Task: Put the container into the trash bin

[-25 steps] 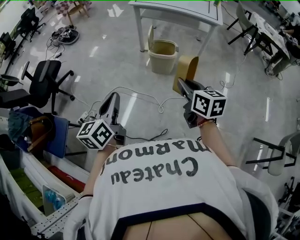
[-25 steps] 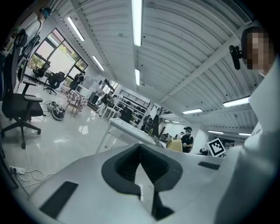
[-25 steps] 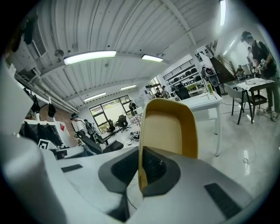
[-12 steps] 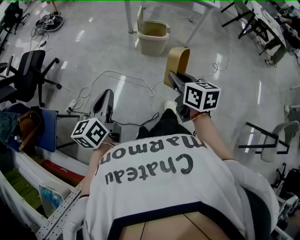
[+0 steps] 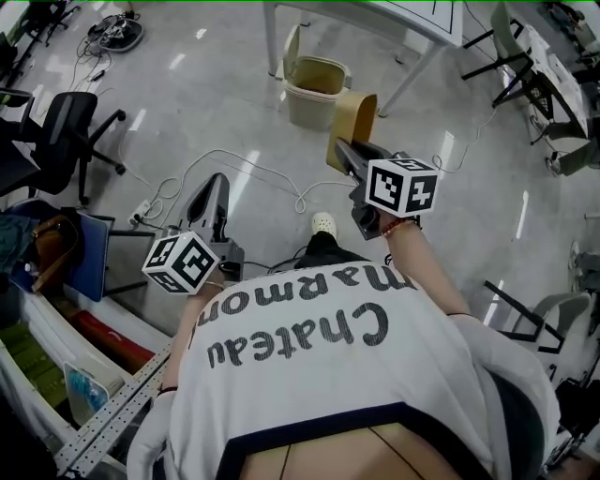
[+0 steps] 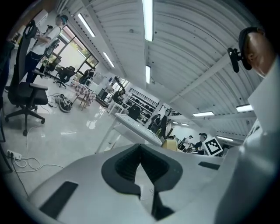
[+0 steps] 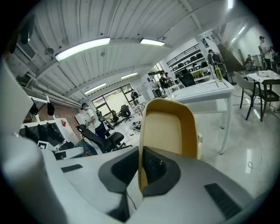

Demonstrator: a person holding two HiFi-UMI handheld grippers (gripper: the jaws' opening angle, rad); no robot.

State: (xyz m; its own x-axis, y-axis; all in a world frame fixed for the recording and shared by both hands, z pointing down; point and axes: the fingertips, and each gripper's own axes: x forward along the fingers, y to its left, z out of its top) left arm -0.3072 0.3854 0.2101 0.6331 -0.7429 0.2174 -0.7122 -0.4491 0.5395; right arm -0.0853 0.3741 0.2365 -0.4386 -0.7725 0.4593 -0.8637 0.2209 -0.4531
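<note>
Right gripper (image 5: 345, 152) clamped on wall of tan container (image 5: 354, 117), held aloft near trash bin (image 5: 314, 89) on floor beside table leg (image 5: 420, 67). Left gripper (image 5: 217, 186) closed, empty. Best approach: centre container over bin mouth, lower, then release.

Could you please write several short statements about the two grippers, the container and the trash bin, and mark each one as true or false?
1. The right gripper holds the tan container by its wall. True.
2. The container lies inside the trash bin. False: it is in the right gripper's fingers, above the floor and short of the bin.
3. The left gripper holds a bottle. False: nothing is between its fingers.
4. The trash bin stands on the floor next to a white table. True.
</note>
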